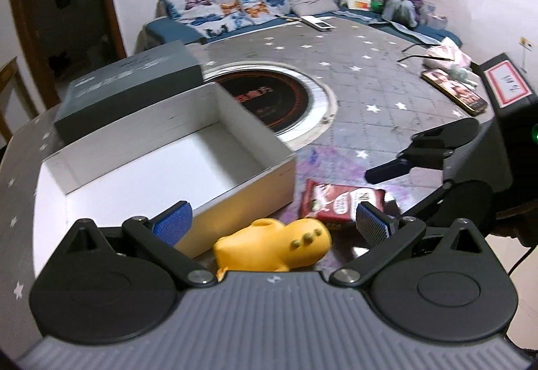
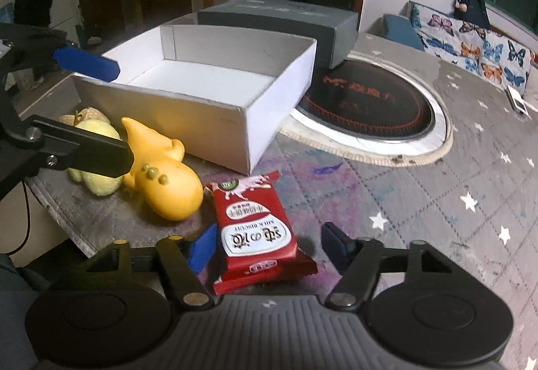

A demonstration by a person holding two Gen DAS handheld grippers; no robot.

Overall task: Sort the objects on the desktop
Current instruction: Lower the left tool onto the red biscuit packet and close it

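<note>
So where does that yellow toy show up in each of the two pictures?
Left wrist view: the yellow toy lies bottom centre, between the open left tool's fingers, just in front of the white box.
Right wrist view: it lies at lower left, left of the red biscuit packet.
Shared landmark: the white box, just beyond the toy in both.

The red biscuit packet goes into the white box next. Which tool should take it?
Right. The right tool is open with the red biscuit packet already between its fingers. The left tool is open around the yellow toy, beside the white box.
</note>
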